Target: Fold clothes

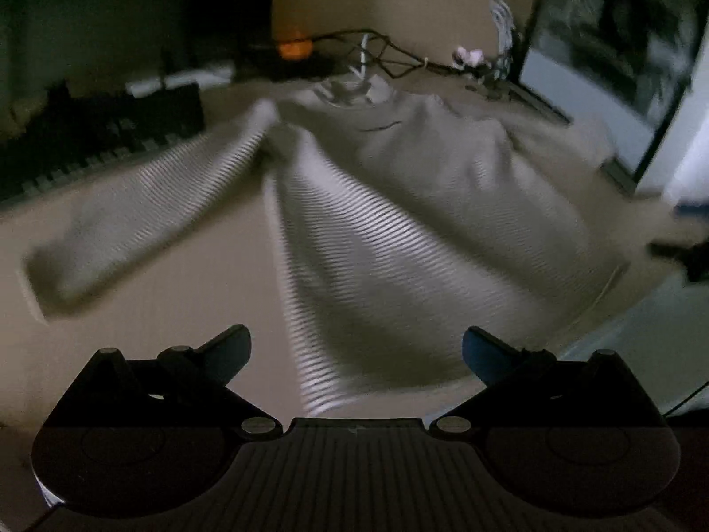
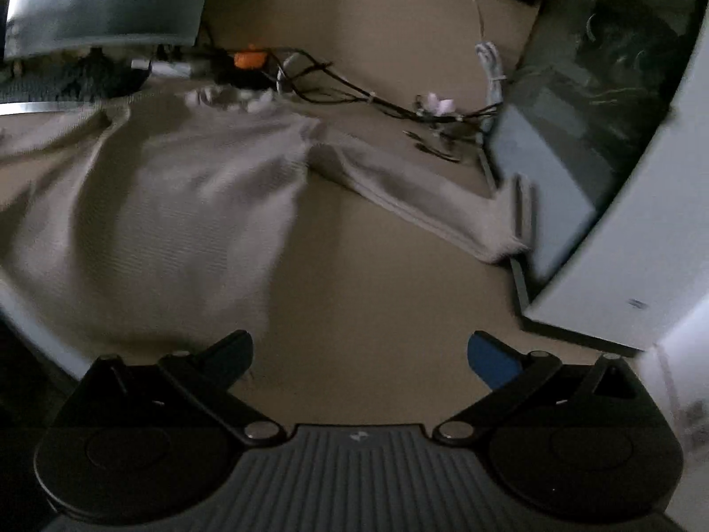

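A pale ribbed long-sleeved top (image 1: 399, 204) lies spread flat on a beige table (image 1: 186, 319), collar at the far side. In the left wrist view its left sleeve (image 1: 146, 204) stretches out toward the left edge. My left gripper (image 1: 356, 354) hovers open over the hem with nothing between its fingers. In the right wrist view the top's body (image 2: 168, 204) fills the left side and its right sleeve (image 2: 425, 204) runs out to the right. Over bare table beside the hem my right gripper (image 2: 359, 357) stands open, holding nothing. Both views are blurred.
A dark keyboard (image 1: 97, 146) lies at the far left. A monitor (image 2: 106, 0) stands behind it. Cables (image 2: 354, 93) and an orange light (image 2: 248, 60) crowd the back edge. A dark framed panel (image 2: 576, 168) leans at the right, touching the right cuff.
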